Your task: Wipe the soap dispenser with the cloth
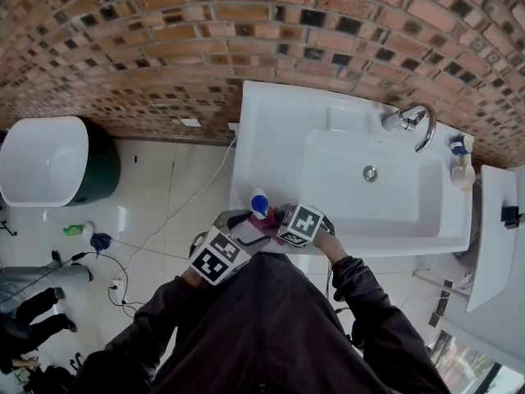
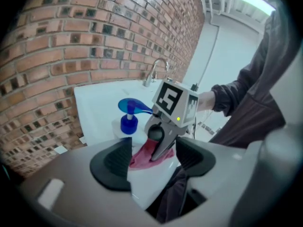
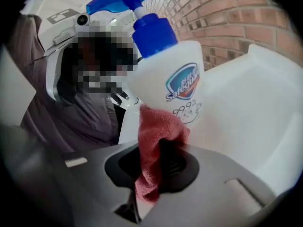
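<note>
A white soap dispenser (image 1: 259,204) with a blue pump stands upright on the front left corner of the sink (image 1: 271,130). In the right gripper view the dispenser (image 3: 175,79) fills the middle. My right gripper (image 3: 154,162) is shut on a red cloth (image 3: 156,126), and the cloth's top presses against the bottle's lower front. The left gripper (image 2: 152,155) is open just left of the dispenser (image 2: 129,119). Its jaws stand wide apart and touch nothing. Beyond them the right gripper (image 2: 163,145) shows with the cloth (image 2: 142,157) hanging from it.
A curved tap (image 1: 417,123) rises at the sink's back right, with small bottles (image 1: 461,161) on the right rim. A brick wall (image 1: 164,48) backs the sink. On the tiled floor to the left are a white bowl-shaped fixture (image 1: 41,158), cables and a green item (image 1: 75,230).
</note>
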Available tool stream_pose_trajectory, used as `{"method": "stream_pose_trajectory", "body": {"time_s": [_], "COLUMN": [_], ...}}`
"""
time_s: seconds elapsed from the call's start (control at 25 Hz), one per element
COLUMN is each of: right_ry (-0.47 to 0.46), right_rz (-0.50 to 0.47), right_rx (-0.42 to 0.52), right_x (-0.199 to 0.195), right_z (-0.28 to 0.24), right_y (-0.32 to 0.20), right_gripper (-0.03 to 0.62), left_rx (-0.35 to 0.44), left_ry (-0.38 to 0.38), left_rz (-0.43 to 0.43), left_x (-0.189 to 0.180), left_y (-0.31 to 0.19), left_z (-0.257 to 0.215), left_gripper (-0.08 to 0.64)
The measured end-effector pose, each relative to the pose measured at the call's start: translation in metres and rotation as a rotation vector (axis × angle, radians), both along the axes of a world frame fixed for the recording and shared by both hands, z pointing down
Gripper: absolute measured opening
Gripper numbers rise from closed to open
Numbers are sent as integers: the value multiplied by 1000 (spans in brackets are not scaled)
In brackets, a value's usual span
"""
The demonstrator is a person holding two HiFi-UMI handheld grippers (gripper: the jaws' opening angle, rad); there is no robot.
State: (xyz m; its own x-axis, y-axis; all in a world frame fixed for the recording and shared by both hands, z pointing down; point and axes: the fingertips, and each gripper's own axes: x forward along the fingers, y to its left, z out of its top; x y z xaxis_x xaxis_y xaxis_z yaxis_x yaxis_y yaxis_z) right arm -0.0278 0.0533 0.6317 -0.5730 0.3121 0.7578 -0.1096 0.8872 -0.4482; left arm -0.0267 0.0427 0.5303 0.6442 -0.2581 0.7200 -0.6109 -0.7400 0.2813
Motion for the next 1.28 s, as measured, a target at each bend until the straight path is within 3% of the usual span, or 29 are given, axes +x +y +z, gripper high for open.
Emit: {"method": "stream_pose_trajectory", "body": {"time_s": [0.2,0.48,0.64,0.88,1.08,1.16,1.28], "right_ry": [35,-20,-21,-45,-58,-61,-96], "right_rz": [-26,163,223,280,302,322,393], "right_rx": [13,105,124,129,148,174,238], "right_x": [23,76,91,86,83,82,75], "right_z": [-24,-69,-73,-77,-79,-81,-90], "right_y": [6,5,7,1,-9,-17,-41], "right_gripper": [58,58,58,58,58,58,58], "left_rx": [-4,-38,-28,4,122,154,146], "left_ry": [-49,-184,-200,-276,-404,-426,-425], "left_rz": [-99,-137,-132,39,268,368,438], "left_x": [-9,-3,-2,-4,-18,-17,-17], "left_y": [-19,-36,-44,-43,-42,-40,-39], "left_z": [7,33,34,35,37,38,38], "left_gripper": [304,301,278,249,183,178,176]}}
